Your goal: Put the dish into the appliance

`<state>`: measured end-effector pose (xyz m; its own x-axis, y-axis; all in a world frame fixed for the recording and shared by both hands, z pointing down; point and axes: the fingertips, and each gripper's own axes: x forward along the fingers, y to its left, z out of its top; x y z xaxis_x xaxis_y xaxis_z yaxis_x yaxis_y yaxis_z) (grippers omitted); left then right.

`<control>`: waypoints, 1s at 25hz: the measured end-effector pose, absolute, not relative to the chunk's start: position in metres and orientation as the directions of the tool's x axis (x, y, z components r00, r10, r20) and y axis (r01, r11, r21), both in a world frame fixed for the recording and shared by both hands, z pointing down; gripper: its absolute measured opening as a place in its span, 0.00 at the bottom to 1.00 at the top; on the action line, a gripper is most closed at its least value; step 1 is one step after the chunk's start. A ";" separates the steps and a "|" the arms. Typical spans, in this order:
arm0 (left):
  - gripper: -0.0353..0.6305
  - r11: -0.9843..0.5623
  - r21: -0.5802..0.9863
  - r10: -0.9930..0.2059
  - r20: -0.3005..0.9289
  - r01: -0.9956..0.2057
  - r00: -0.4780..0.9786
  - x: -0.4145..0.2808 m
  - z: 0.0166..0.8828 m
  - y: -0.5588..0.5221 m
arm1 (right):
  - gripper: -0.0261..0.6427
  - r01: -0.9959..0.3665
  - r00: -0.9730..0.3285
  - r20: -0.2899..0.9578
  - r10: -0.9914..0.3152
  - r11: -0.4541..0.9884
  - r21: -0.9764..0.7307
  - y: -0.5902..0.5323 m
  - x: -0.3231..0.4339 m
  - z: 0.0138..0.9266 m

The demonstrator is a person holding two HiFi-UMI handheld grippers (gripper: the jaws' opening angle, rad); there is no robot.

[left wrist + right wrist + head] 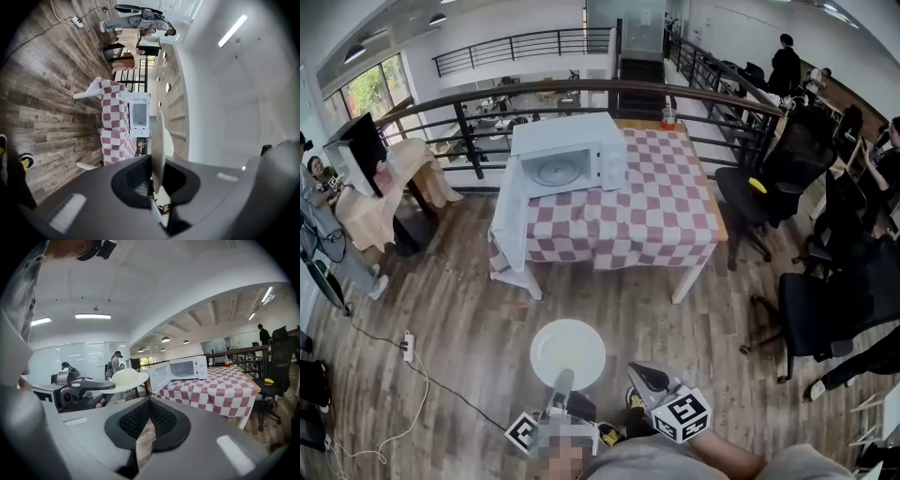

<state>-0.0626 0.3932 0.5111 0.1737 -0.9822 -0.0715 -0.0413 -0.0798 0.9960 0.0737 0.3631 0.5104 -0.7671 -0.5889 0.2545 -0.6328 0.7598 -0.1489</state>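
Over wood floor [469, 309], left tongs [565, 379] clamp the dish [568, 352] edge; right tongs [637, 371] closed, empty, alongside.

Low in front of the person, the left gripper [563, 381] points level, its jaws closed on the near rim of a white plate [568, 352]. Just beside it the right gripper [641, 373] tilts slightly downward, jaws together and empty, the right forearm [727, 457] behind it.
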 end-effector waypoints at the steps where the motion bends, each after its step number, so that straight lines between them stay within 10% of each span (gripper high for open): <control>1: 0.10 -0.079 0.996 -0.981 -0.071 -0.041 0.178 -0.062 0.512 0.392 | 0.04 -0.636 -0.765 0.255 -0.592 0.757 -0.150 0.362 0.074 0.511; 25: 0.10 -0.084 0.995 -0.978 -0.073 -0.050 0.194 -0.089 0.516 0.249 | 0.04 -0.608 -0.786 0.242 -0.568 0.781 -0.144 0.218 0.034 0.519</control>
<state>-0.0895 0.2494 0.5160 0.1943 -0.9782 -0.0732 -0.0504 -0.0845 0.9951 0.0338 0.2184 0.5187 -0.7865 -0.5681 0.2424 -0.6082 0.7807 -0.1438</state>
